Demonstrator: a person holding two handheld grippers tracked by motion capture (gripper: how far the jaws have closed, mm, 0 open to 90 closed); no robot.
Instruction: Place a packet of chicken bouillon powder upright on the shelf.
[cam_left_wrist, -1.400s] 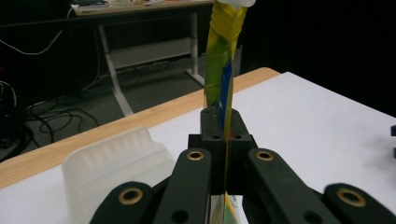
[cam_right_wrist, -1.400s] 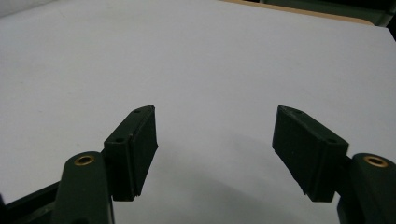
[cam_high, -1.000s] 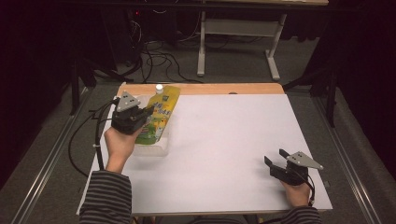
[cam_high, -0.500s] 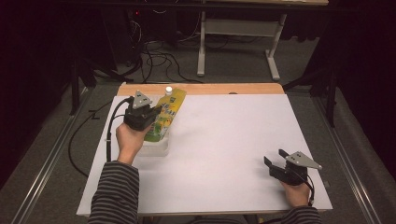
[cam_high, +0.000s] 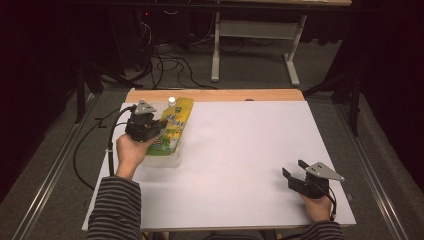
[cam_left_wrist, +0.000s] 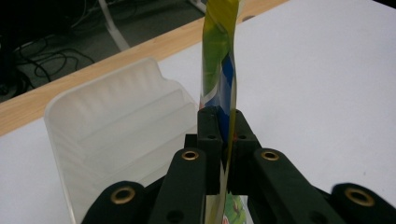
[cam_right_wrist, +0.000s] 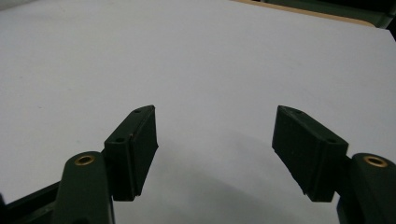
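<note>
My left gripper (cam_left_wrist: 223, 135) clamps the flat yellow-green printed pouch (cam_left_wrist: 219, 51) beside the translucent plastic tray (cam_left_wrist: 116, 126); thin edge-grip risks slipping. Right gripper (cam_right_wrist: 215, 154) gapes idle.

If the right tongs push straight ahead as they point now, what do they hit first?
Probably nothing: the right tongs stand open over bare white table, and the way ahead looks free up to its far wooden edge.

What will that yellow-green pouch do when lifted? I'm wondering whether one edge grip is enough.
The yellow-green pouch is probably floppy: the left hand-held gripper pinches a thin, slightly wavy edge of it. It likely sags or swings beyond the grip. Its glossy film may be slippery. The clear plastic tray beside it looks light and easily nudged.
</note>
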